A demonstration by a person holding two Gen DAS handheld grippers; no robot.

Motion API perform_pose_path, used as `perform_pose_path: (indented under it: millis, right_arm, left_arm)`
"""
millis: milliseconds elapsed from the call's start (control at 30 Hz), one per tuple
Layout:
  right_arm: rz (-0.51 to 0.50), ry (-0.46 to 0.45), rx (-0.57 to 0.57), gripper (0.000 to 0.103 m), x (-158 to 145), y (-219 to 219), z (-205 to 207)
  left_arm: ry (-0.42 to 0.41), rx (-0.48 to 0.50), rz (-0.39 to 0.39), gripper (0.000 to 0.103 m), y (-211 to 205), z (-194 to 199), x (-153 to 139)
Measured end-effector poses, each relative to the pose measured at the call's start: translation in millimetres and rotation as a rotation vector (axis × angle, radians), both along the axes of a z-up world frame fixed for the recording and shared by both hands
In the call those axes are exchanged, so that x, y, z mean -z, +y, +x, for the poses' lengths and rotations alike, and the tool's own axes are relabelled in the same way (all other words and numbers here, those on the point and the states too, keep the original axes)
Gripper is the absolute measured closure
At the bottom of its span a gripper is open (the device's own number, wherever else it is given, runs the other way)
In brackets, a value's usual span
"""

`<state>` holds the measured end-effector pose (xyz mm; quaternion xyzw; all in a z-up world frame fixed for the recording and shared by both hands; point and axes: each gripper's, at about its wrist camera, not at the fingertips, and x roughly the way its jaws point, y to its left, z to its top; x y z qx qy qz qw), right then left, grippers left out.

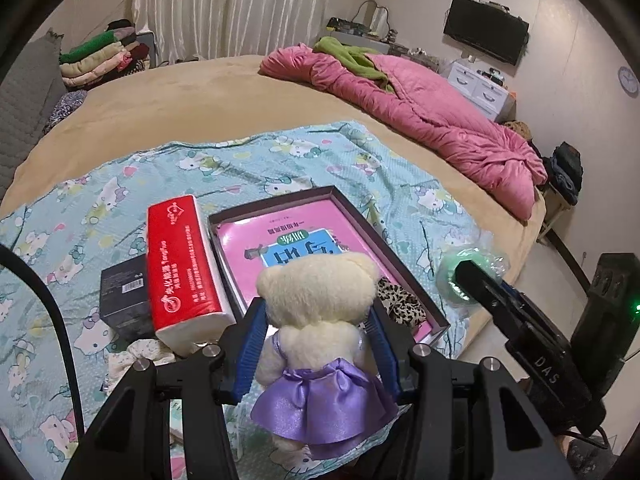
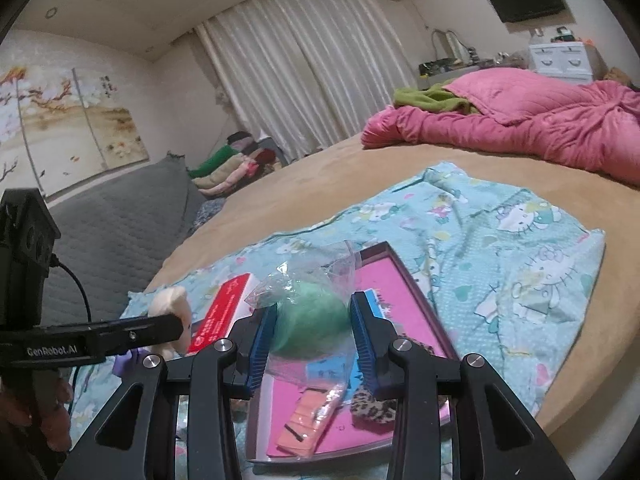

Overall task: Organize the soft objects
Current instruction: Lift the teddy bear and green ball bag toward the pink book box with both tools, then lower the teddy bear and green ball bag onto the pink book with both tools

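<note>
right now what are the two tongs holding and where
The left tongs grip the plush bear by its torso; the right tongs pinch the green ball in its clear bag at its sides.

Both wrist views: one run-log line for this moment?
left gripper: shut on plush bear | right gripper: shut on bagged green ball | both above tray

Pale pleated curtains (image 2: 304,80) are hanging along the far wall behind the tan-covered bed (image 1: 192,100). To the right of the curtains a dark television (image 1: 486,34) is sitting high on the cream wall, with a white drawer unit (image 1: 478,88) standing below it. Left of the curtains a blossom mural (image 2: 60,120) is covering the wall above a grey quilted headboard (image 2: 120,224).
</note>
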<state>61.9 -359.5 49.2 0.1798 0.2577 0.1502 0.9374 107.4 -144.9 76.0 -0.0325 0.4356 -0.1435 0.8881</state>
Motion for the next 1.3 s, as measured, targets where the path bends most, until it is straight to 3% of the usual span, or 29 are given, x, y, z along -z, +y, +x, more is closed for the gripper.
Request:
perform_pose_path:
  millis: [433,733,1300]
  right_arm:
    - [-0.034,0.07,0.005,0.064,12.7,-0.8,7.6]
    - [-0.07,0.161,-0.015,0.063,31.8,9.2,13.0]
    - [-0.106,0.282,-0.018,0.063,56.6,9.8,22.3]
  left_arm:
    - [0.089,0.019,0.035,0.053,-15.5,22.2,48.6]
    - [0.149,0.039,0.101,0.053,-26.2,30.3,84.6]
    - [0.201,0.054,0.136,0.053,-33.6,38.0,117.4]
